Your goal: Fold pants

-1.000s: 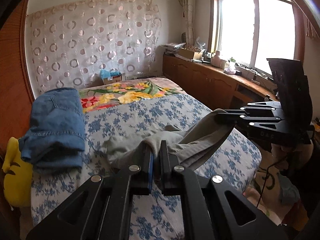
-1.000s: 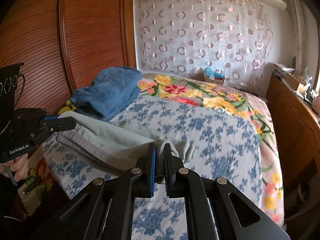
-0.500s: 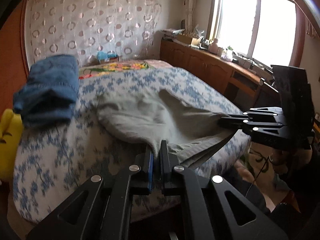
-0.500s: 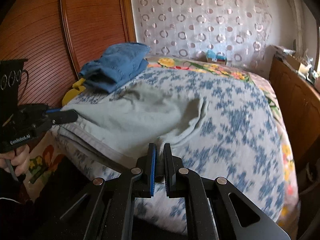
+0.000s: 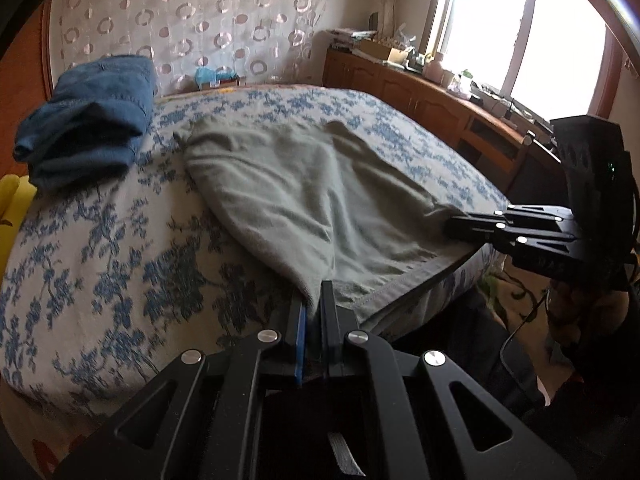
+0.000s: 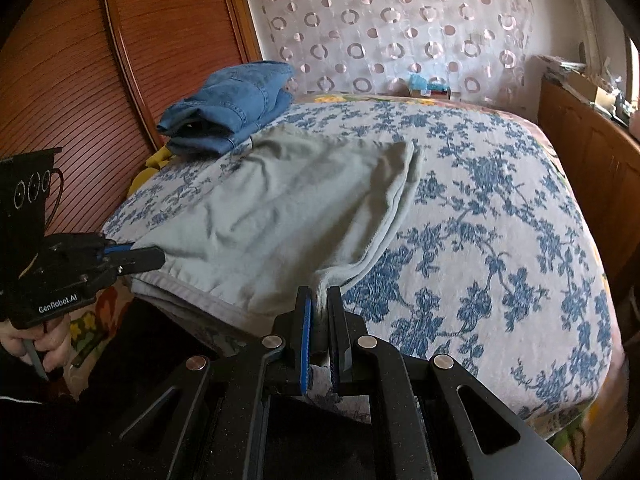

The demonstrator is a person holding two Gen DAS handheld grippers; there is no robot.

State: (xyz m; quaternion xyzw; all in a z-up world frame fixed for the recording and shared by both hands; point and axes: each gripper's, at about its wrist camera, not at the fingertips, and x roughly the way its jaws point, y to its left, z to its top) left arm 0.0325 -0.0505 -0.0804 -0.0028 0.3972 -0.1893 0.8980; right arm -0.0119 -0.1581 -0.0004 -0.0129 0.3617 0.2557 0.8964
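Grey-green pants [image 5: 304,200] lie spread on the blue-flowered bedspread [image 5: 100,264], their near end at the bed's front edge. My left gripper [image 5: 313,300] is shut on the pants' near left corner. My right gripper [image 6: 318,300] is shut on the near right corner [image 6: 340,272]. The pants also show in the right wrist view [image 6: 288,216], stretched flat between the two grippers. In the left wrist view the right gripper [image 5: 460,228] pinches the fabric at the right. In the right wrist view the left gripper [image 6: 152,258] pinches it at the left.
Folded blue jeans [image 5: 88,128] sit at the bed's far left, also in the right wrist view [image 6: 232,108]. A yellow cushion [image 5: 10,208] lies by the wooden headboard [image 6: 152,40]. A wooden cabinet [image 5: 420,96] runs along the window side.
Both grippers pulled the pants back toward the bed's front edge. The bunched fabric has been drawn out flat across the bedspread.
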